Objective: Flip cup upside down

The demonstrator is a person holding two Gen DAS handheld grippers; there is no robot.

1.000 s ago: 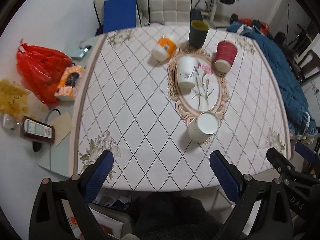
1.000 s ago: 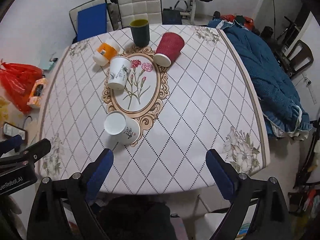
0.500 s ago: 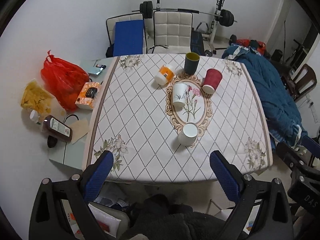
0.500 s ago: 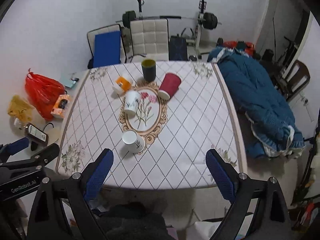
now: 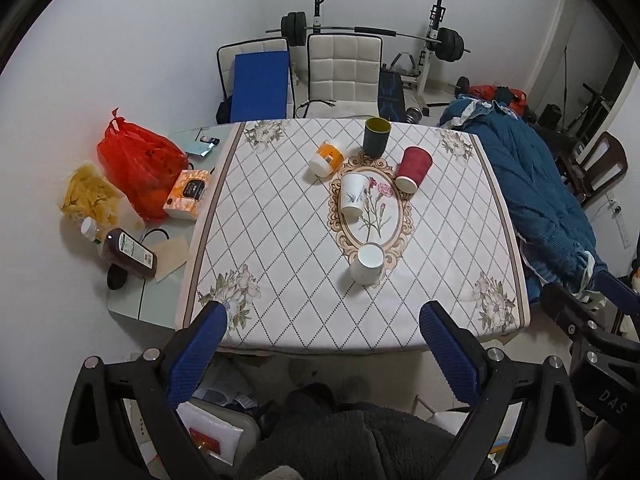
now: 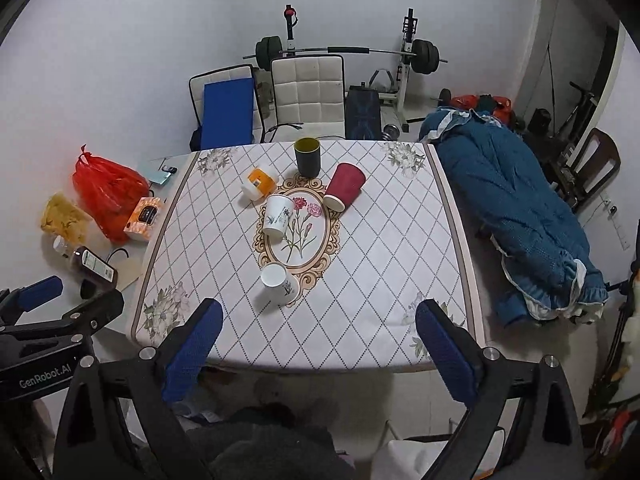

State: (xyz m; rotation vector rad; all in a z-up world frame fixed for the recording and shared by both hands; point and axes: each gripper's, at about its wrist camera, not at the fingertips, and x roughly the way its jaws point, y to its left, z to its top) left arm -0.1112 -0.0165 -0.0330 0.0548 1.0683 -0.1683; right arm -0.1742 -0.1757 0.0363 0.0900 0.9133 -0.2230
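Several cups sit on a quilted table (image 5: 280, 248) (image 6: 380, 272). A white cup (image 5: 367, 264) (image 6: 279, 279) lies on its side nearest me. Another white cup (image 5: 353, 193) (image 6: 277, 215), a red cup (image 5: 414, 169) (image 6: 345, 187) and an orange cup (image 5: 327, 153) (image 6: 259, 182) also lie tipped. A dark cup (image 5: 376, 136) (image 6: 307, 157) stands upright at the far edge. My left gripper (image 5: 324, 340) and right gripper (image 6: 318, 336) are both open and empty, held back from the table's near edge.
A red bag (image 5: 140, 164), a tissue box (image 5: 188, 194) and a bottle (image 5: 128, 252) lie left of the table. A blue quilt (image 6: 516, 216) lies to the right. Chairs (image 6: 308, 96) and a barbell rack stand behind.
Both grippers have pulled back and up from the table, so the table and cups look smaller and farther. The cups have not moved.
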